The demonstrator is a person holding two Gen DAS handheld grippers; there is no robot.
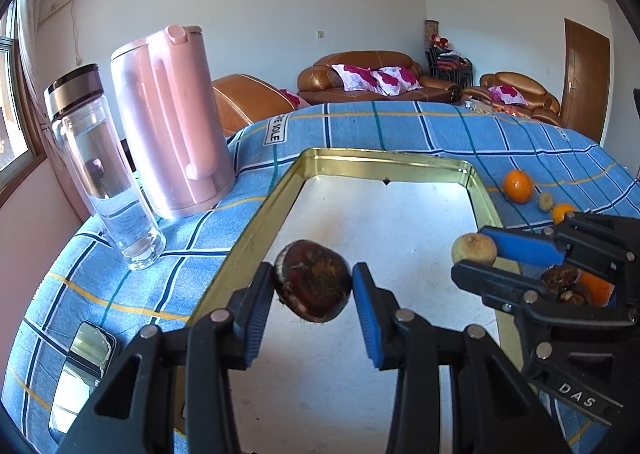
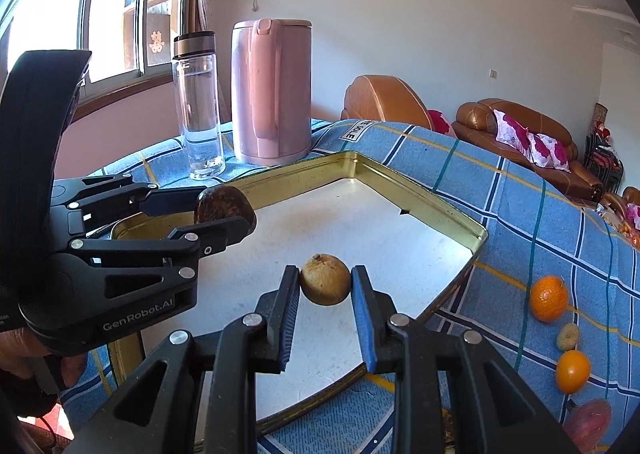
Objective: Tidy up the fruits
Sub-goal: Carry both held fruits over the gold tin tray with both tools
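Left of the tray, bottle and kettle stand clear. Over the tray, the left gripper clamps a brown fruit and the right gripper a tan fruit, likely for placing. Right of the tray, oranges wait on the tabletop.

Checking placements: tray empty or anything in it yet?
Empty: the tray floor is bare; both fruits hang above it in shut grippers.
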